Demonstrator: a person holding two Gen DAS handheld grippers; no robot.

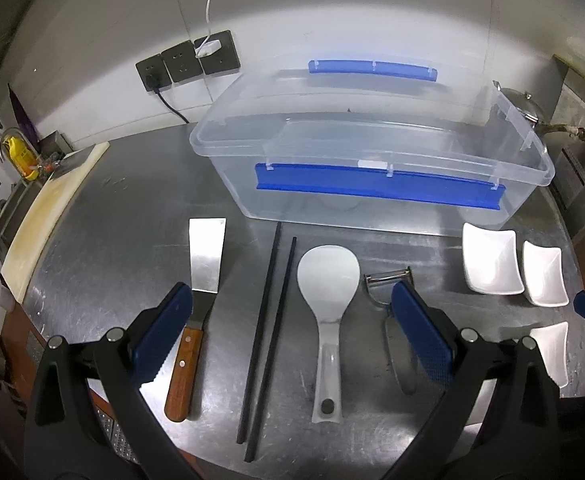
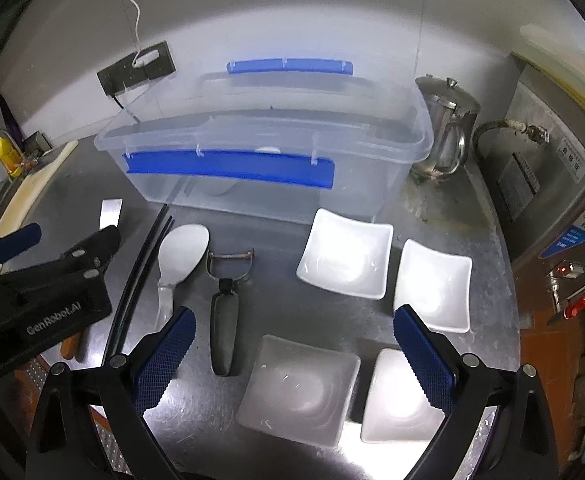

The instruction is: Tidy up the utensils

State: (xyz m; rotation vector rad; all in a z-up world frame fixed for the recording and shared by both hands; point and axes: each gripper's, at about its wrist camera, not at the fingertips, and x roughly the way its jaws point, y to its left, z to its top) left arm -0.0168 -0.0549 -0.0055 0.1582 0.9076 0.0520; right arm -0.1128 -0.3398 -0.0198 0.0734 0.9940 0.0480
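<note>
A clear plastic box (image 1: 372,168) with blue latches stands open at the back of the steel counter; it also shows in the right wrist view (image 2: 268,160). In front lie a wood-handled scraper (image 1: 200,292), black chopsticks (image 1: 270,320), a white rice paddle (image 1: 328,300) and a peeler (image 1: 388,284). My left gripper (image 1: 292,328) is open above them, holding nothing. My right gripper (image 2: 294,352) is open above several white square dishes (image 2: 346,258). The peeler (image 2: 226,312), the paddle (image 2: 180,256) and the left gripper (image 2: 44,292) also show there.
A cutting board (image 1: 48,216) lies at the left edge. Wall sockets (image 1: 188,62) sit behind the box. A steel kettle (image 2: 446,128) stands right of the box, next to a steel appliance (image 2: 552,184). White dishes (image 1: 492,264) lie at the right.
</note>
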